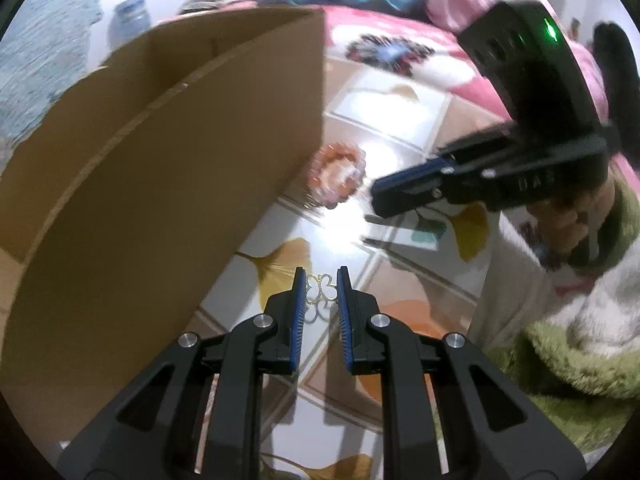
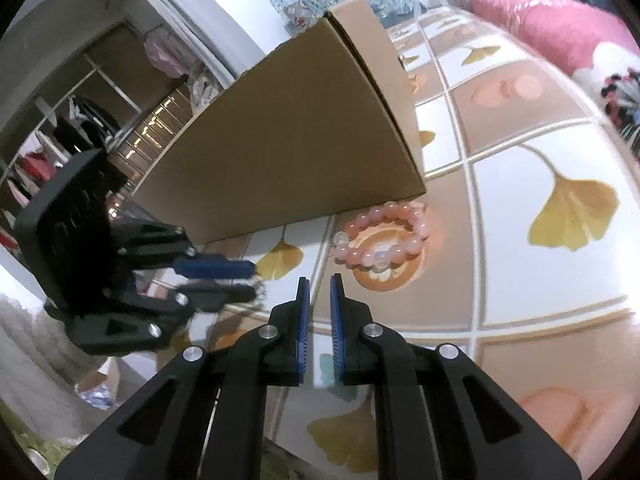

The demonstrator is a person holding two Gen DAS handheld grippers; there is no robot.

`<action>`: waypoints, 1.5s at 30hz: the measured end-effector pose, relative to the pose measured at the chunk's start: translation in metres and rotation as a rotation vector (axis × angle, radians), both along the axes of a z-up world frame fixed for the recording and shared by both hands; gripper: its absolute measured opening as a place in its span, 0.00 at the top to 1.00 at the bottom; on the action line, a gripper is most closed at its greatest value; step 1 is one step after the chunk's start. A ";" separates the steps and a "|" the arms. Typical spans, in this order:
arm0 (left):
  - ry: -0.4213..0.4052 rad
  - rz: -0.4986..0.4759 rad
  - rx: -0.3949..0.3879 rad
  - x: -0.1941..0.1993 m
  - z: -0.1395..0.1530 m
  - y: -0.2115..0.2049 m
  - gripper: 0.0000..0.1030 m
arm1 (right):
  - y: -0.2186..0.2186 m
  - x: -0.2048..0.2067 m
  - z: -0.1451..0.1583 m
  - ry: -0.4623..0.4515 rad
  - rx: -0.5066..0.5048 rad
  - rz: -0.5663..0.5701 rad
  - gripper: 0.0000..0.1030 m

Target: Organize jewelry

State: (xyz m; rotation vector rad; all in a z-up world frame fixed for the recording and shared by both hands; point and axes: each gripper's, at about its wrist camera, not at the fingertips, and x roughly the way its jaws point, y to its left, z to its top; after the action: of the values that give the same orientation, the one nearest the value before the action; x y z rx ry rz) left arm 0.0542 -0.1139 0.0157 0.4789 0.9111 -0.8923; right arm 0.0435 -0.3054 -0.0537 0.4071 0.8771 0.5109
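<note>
Left wrist view: the left claw (image 1: 320,280) sits at six o'clock, its blue pads drawn in against a small gold butterfly ornament (image 1: 320,292), which hangs pinched between them just above the ginkgo-leaf patterned cloth (image 1: 384,108). The grip is at the ornament's sides, probably so it can be carried flat without bending its thin wire. From nine to twelve o'clock rises the cardboard box (image 1: 160,160), its near wall filling that side; its inside is hidden from here, so what it contains cannot be told. At one o'clock from the claw lies a pink bead bracelet (image 1: 338,176), blurred, close to the box corner. The right claw (image 1: 380,200) enters from three o'clock, pointing toward the bracelet.

Right wrist view: the right claw (image 2: 318,280) at six o'clock has its pads nearly together with nothing between them, closed on air. The pink bead bracelet (image 2: 384,236) rests on the cloth at one o'clock, just beside the box's lower corner, untouched. The cardboard box (image 2: 300,140) stands at twelve o'clock, again showing only its outer walls. The left claw (image 2: 252,280) reaches in at nine o'clock. The box looks like the intended holder for the jewelry, with the bracelet waiting nearby for its turn.
</note>
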 end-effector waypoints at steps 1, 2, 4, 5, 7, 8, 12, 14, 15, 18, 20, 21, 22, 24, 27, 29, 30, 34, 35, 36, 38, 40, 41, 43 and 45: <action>-0.004 0.019 -0.006 0.001 0.002 0.002 0.86 | 0.000 -0.001 0.002 -0.006 -0.021 -0.004 0.89; -0.009 0.049 -0.020 0.000 0.004 0.006 0.86 | 0.002 -0.002 0.003 -0.011 -0.042 -0.008 0.89; -0.018 0.111 -0.042 -0.001 0.007 0.014 0.86 | 0.002 -0.003 0.006 -0.022 -0.085 -0.015 0.89; -0.018 0.137 -0.052 -0.002 0.009 0.017 0.86 | 0.002 -0.003 0.008 -0.028 -0.105 -0.018 0.89; -0.009 0.178 -0.075 0.000 0.009 0.023 0.86 | 0.005 -0.001 0.011 -0.039 -0.154 -0.022 0.89; -0.004 0.195 -0.089 0.000 0.009 0.026 0.86 | 0.007 0.001 0.012 -0.045 -0.183 -0.022 0.89; 0.003 0.237 -0.110 -0.001 0.007 0.035 0.86 | 0.022 0.008 0.017 -0.076 -0.309 0.006 0.89; 0.008 0.243 -0.114 -0.001 0.006 0.037 0.86 | 0.031 0.011 0.018 -0.099 -0.364 0.035 0.89; 0.007 0.245 -0.111 -0.001 0.005 0.037 0.86 | 0.035 0.012 0.018 -0.105 -0.383 0.045 0.88; 0.004 0.244 -0.101 0.001 0.000 0.031 0.86 | 0.045 0.018 0.018 -0.136 -0.464 0.073 0.85; 0.009 0.244 -0.107 0.002 -0.001 0.031 0.86 | 0.048 0.021 0.019 -0.145 -0.489 0.085 0.85; 0.011 0.244 -0.109 0.002 -0.002 0.031 0.86 | 0.050 0.023 0.019 -0.149 -0.511 0.095 0.85; 0.011 0.244 -0.110 0.002 -0.002 0.030 0.86 | 0.052 0.024 0.019 -0.151 -0.529 0.105 0.85; 0.011 0.245 -0.111 0.002 -0.003 0.031 0.86 | 0.056 0.025 0.022 -0.159 -0.548 0.124 0.85; 0.012 0.248 -0.115 0.002 -0.004 0.033 0.86 | 0.059 0.023 0.028 -0.173 -0.546 0.155 0.73; 0.016 0.250 -0.119 0.003 -0.005 0.034 0.86 | 0.062 0.023 0.027 -0.178 -0.563 0.171 0.69; 0.016 0.251 -0.119 0.003 -0.005 0.035 0.86 | 0.064 0.025 0.026 -0.174 -0.577 0.184 0.69; 0.014 0.252 -0.122 0.003 -0.006 0.035 0.86 | 0.065 0.032 0.018 -0.152 -0.596 0.197 0.75; 0.014 0.252 -0.123 0.003 -0.007 0.035 0.86 | 0.061 0.035 0.019 -0.128 -0.568 0.197 0.90; 0.013 0.251 -0.124 0.003 -0.007 0.035 0.86 | 0.059 0.036 0.020 -0.116 -0.554 0.191 0.90; 0.014 0.252 -0.129 0.003 -0.007 0.036 0.86 | 0.047 0.036 0.024 -0.107 -0.496 0.154 0.90; 0.020 0.251 -0.132 0.003 -0.008 0.037 0.86 | 0.036 0.036 0.028 -0.101 -0.444 0.130 0.90; 0.021 0.252 -0.133 0.003 -0.008 0.037 0.86 | 0.030 0.034 0.030 -0.098 -0.419 0.115 0.90; 0.021 0.251 -0.132 0.004 -0.008 0.038 0.86 | 0.020 0.029 0.034 -0.096 -0.383 0.093 0.90; 0.020 0.251 -0.133 0.004 -0.008 0.038 0.86 | 0.012 0.023 0.041 -0.091 -0.352 0.076 0.90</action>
State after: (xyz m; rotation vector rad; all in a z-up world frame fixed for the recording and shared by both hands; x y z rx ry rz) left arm 0.0583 -0.0757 0.0077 0.2348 0.9015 -0.7239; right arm 0.0661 -0.2936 -0.0131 0.0288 0.8767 0.4304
